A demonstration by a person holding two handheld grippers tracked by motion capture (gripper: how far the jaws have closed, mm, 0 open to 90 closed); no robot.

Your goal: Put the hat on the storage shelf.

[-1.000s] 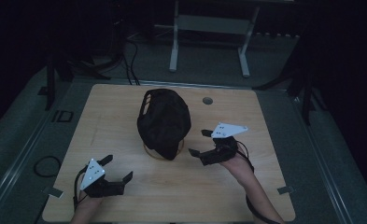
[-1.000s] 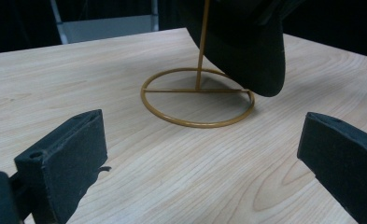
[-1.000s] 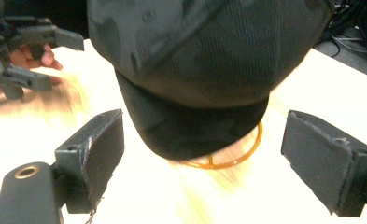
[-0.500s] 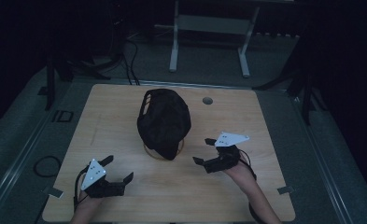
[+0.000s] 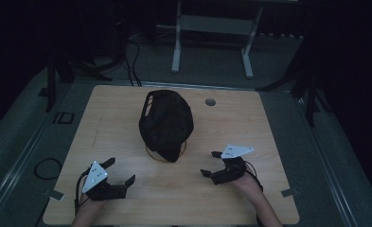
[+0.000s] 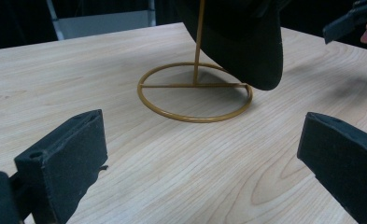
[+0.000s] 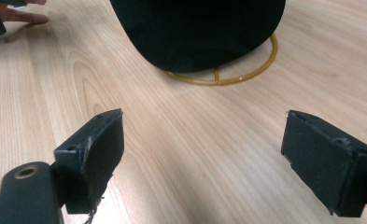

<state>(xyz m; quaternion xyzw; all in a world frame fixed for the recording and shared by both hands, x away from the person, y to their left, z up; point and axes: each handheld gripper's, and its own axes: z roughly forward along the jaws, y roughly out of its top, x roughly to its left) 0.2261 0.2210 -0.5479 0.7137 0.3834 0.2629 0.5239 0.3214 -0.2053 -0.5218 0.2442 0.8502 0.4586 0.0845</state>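
black cap (image 5: 166, 120) sits on a thin gold wire stand (image 6: 195, 91), near the middle of the counter (image 5: 278, 123). crown faces up, mesh panels at its far side, brim hanging low over the stand's near edge. the stand's round base ring lies flat; one upright rod rises into the cap.

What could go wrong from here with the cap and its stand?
The black mesh-backed cap sits on a thin gold wire stand; a sideways nudge could tip both. The right tongs and left tongs are open and holding nothing, so a one-sided grab might drag the light stand across the wooden table.
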